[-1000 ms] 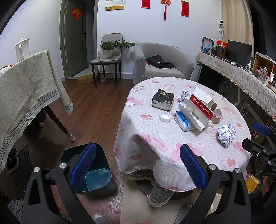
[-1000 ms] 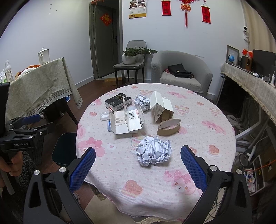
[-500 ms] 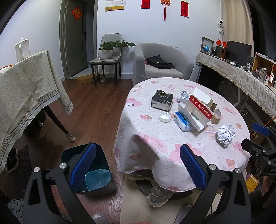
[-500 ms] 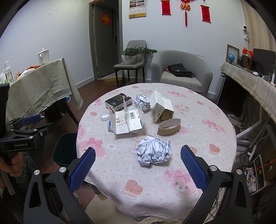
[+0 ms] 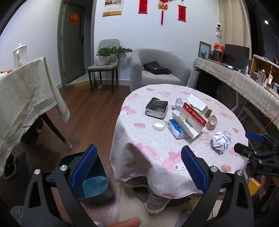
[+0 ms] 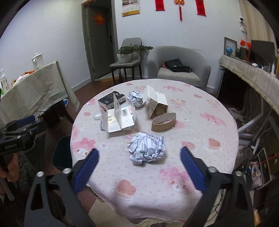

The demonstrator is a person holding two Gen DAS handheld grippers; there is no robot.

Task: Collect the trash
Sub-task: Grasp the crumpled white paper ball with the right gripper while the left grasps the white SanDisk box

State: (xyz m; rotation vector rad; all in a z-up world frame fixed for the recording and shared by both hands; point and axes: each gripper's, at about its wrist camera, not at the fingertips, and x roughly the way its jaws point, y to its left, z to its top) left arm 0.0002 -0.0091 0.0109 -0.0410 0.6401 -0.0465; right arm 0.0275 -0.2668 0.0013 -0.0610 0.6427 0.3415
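Right gripper (image 6: 139, 167) fingers spread, empty, short of crumpled paper ball (image 6: 147, 150) on tabletop (image 6: 200, 122) | left gripper (image 5: 137, 167) likewise spread, empty, above bin (image 5: 90, 185) | risk: springy ball slips when pinched.

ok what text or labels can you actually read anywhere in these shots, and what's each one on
"SanDisk", white letters running down the red face of the opened carton on the round table.
"Face", pale print on the black packet; the smaller line under it is too small to read.
Barcode on the carton's white flap: digits unreadable.
Wall calendar, red hangings and the red door sign: too blurred to read.
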